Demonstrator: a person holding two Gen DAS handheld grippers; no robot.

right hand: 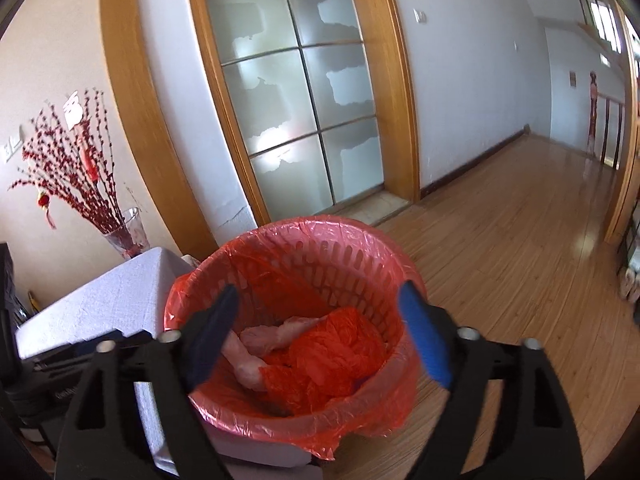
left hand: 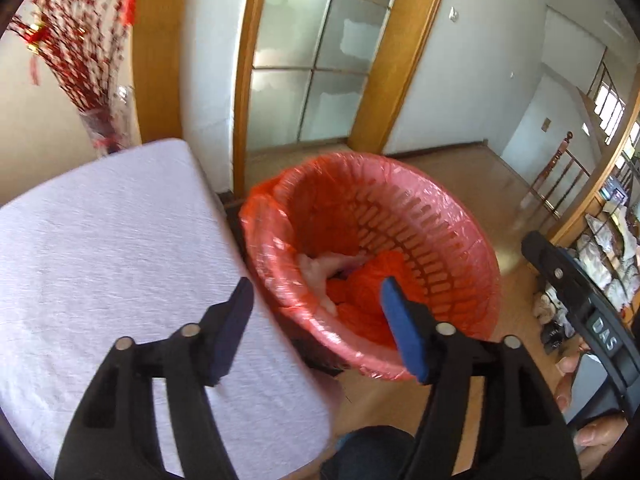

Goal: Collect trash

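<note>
Trash goes first: from your left wrist view, pale crumpled tissue (left hand: 320, 268) lies at the bottom of the red-lined basket (left hand: 460, 216), beside bunched folds of the liner. Your left gripper (left hand: 320, 320) hangs over the near rim with its jaws apart and nothing between them, so the grip looks already let go, over the opening where anything freed would fall inside. The white-covered table (left hand: 112, 248) sits against the basket's left side, bare where you can see it.

From your right wrist view, your right gripper (right hand: 324, 336) stands spread wide above the same basket (right hand: 360, 248), empty, its pads framing the pinkish wads (right hand: 256, 352) below. Holding it centred over the mouth suits a drop. The liner (right hand: 312, 432) overhangs the rim, keeping the slotted wall covered.
</note>
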